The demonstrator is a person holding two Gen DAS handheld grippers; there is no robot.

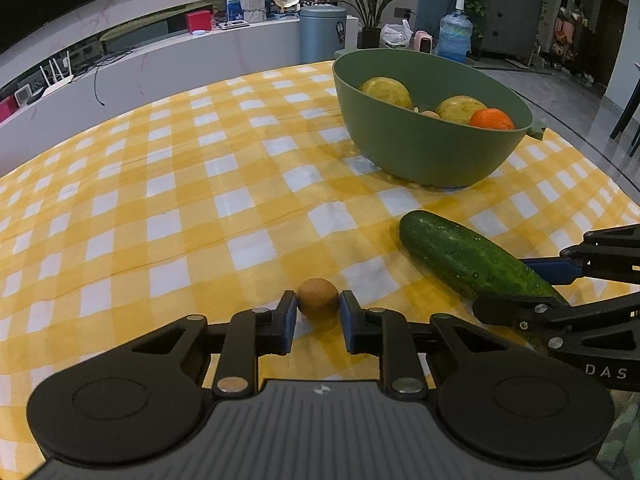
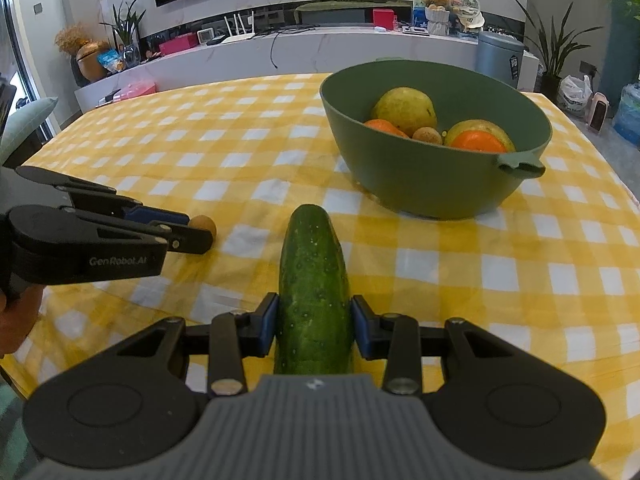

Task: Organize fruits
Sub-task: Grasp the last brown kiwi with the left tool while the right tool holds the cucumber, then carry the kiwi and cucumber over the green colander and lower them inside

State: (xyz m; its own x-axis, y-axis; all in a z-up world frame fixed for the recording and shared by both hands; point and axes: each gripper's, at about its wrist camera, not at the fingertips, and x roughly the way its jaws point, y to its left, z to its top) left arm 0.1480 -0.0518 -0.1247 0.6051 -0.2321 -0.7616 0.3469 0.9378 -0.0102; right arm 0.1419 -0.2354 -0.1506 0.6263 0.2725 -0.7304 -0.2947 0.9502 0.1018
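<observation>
A small brown round fruit (image 1: 318,298) lies on the yellow checked tablecloth between the fingers of my left gripper (image 1: 318,312), which touch or nearly touch both its sides; it also shows in the right wrist view (image 2: 203,225). A dark green cucumber (image 2: 313,296) lies on the cloth, its near part between the fingers of my right gripper (image 2: 314,328), pads at both sides. A green bowl (image 2: 436,184) behind holds two yellow pears (image 2: 404,108), oranges (image 2: 476,142) and a small brown fruit (image 2: 427,135).
The table edge runs along the right (image 1: 600,168). My right gripper (image 1: 568,288) shows at the right of the left wrist view, over the cucumber (image 1: 464,256). A white counter (image 2: 320,48) with clutter stands beyond the table.
</observation>
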